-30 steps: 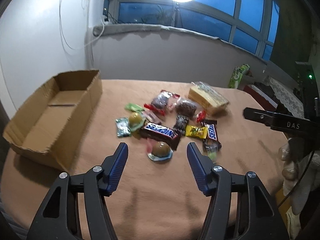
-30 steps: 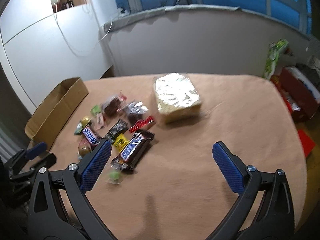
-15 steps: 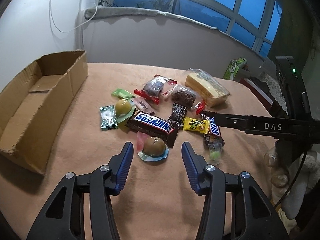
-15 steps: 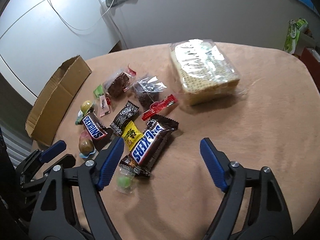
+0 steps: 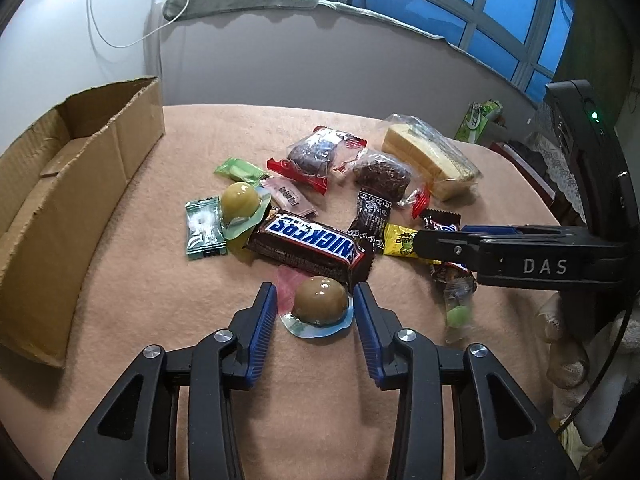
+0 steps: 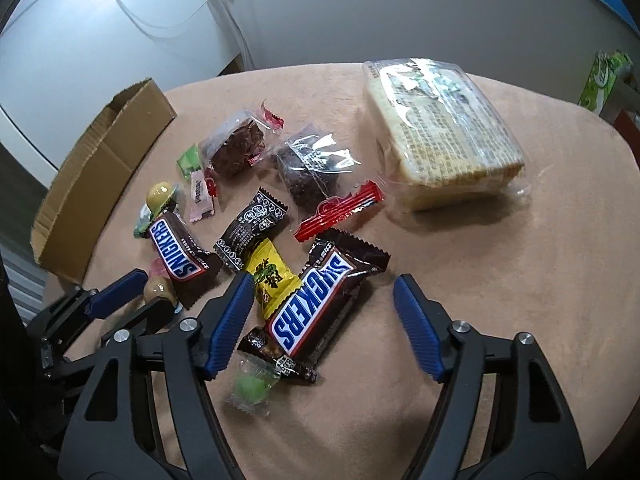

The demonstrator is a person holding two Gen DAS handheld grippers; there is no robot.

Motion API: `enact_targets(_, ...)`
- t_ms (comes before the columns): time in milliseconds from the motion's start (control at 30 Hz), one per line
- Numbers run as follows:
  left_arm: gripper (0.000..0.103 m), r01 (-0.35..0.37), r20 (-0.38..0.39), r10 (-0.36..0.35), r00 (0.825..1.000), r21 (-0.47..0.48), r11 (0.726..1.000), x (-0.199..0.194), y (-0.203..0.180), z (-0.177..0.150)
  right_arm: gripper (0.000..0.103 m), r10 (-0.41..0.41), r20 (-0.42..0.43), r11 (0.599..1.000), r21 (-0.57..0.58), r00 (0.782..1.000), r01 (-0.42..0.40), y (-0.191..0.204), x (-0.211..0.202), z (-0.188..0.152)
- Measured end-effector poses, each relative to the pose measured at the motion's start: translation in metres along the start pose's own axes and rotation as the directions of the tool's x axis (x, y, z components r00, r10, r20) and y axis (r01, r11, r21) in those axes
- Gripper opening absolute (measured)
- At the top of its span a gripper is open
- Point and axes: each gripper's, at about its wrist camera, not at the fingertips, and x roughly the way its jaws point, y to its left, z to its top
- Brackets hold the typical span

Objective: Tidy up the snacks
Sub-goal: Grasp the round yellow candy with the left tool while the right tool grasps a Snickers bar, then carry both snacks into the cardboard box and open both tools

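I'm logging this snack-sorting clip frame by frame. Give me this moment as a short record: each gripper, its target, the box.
left gripper: open, jaws either side of the jelly cup, not yet clamped
right gripper: open, straddling the Snickers bar
cardboard box: left of the pile, no snack visible inside
wafer pack: far right of the pile, untouched
surface: tan tablecloth
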Motion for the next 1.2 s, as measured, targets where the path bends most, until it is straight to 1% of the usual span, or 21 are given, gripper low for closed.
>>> enact_targets(33, 0.038, 0.001, 0.002, -0.001, 1.0, -0.001, 1.0, 0.0, 0.0, 0.0, 0.067, -0.009, -0.001, 1.0, -0.013, 1.0, 0.009, 0.002, 0.001, 0.001)
enact_targets(67, 0.038, 0.002, 0.003, -0.002, 1.0, -0.001, 1.0, 0.0, 0.001, 0.0, 0.062, -0.01, -0.003, 1.0, -0.029, 1.0, 0.01, 0.005, 0.002, 0.001)
enact_targets(100, 0.038, 0.004, 0.004, -0.004, 1.0, -0.003, 1.0, -0.001, 0.001, 0.0, 0.054, -0.01, -0.004, 0.999, -0.037, 1.0, 0.01, 0.006, 0.002, 0.002)
enact_targets(133, 0.037, 0.005, 0.006, -0.005, 1.0, -0.004, 1.0, 0.0, 0.001, 0.0, 0.05, -0.012, -0.004, 0.999, -0.041, 1.0, 0.011, 0.005, 0.001, 0.0)
enact_targets(167, 0.036, 0.005, 0.009, -0.005, 1.0, -0.005, 1.0, -0.001, 0.001, 0.0, 0.043, -0.021, -0.005, 0.999, -0.046, 1.0, 0.021, 0.005, 0.001, 0.0)
enact_targets(233, 0.036, 0.005, 0.013, -0.005, 1.0, -0.002, 1.0, -0.001, 0.0, 0.0, 0.041, -0.017, -0.005, 0.999, -0.047, 1.0, 0.017, 0.002, -0.001, -0.002)
enact_targets(400, 0.033, 0.007, 0.02, -0.007, 1.0, 0.003, 1.0, -0.003, 0.001, -0.002, 0.033, -0.004, -0.01, 0.998, -0.055, 1.0, 0.003, -0.002, -0.006, -0.01)
enact_targets(467, 0.029, 0.009, 0.023, -0.009, 1.0, 0.001, 1.0, -0.004, 0.001, -0.002, 0.033, 0.009, -0.013, 0.999, -0.044, 1.0, -0.01, -0.006, -0.008, -0.011)
enact_targets(600, 0.028, 0.012, 0.028, -0.012, 1.0, -0.003, 1.0, -0.005, 0.001, -0.002, 0.032, 0.044, -0.01, 0.999, 0.002, 0.999, -0.044, -0.016, -0.009, -0.011)
enact_targets(733, 0.025, 0.015, 0.031, -0.015, 0.999, -0.002, 1.0, -0.006, 0.001, -0.002, 0.031, 0.044, 0.001, 0.999, 0.026, 0.999, -0.044, -0.025, -0.015, -0.013)
enact_targets(767, 0.02, 0.016, 0.033, -0.016, 0.999, -0.003, 1.0, -0.007, 0.001, -0.002, 0.031, 0.042, 0.003, 0.999, 0.027, 0.999, -0.042, -0.027, -0.017, -0.014)
enact_targets(900, 0.02, 0.013, 0.035, -0.013, 0.999, -0.003, 1.0, -0.006, 0.001, -0.003, 0.031, 0.038, 0.009, 0.998, 0.042, 0.999, -0.038, -0.034, -0.022, -0.018)
enact_targets(1000, 0.02, 0.001, 0.037, -0.001, 0.999, 0.014, 1.0, -0.006, -0.002, -0.004, 0.031, 0.031, 0.014, 0.998, 0.054, 0.999, -0.032, -0.038, -0.024, -0.018)
enact_targets(1033, 0.021, -0.001, 0.038, 0.001, 0.999, 0.01, 1.0, -0.005, -0.002, -0.004, 0.031, 0.031, 0.016, 0.998, 0.057, 0.999, -0.032, -0.038, -0.025, -0.018)
enact_targets(1067, 0.024, -0.003, 0.036, 0.003, 0.999, 0.007, 1.0, -0.004, -0.002, -0.004, 0.031, 0.029, 0.021, 0.998, 0.062, 0.999, -0.03, -0.04, -0.026, -0.019)
enact_targets(1133, 0.025, -0.001, 0.014, 0.001, 1.0, 0.016, 1.0, 0.0, -0.002, -0.003, 0.031, 0.028, 0.023, 0.998, 0.06, 0.999, -0.03, -0.041, -0.028, -0.02)
enact_targets(1200, 0.025, -0.004, 0.023, 0.004, 1.0, 0.023, 1.0, 0.001, -0.003, -0.003, 0.031, 0.023, 0.024, 0.998, 0.05, 0.999, -0.024, -0.039, -0.028, -0.021)
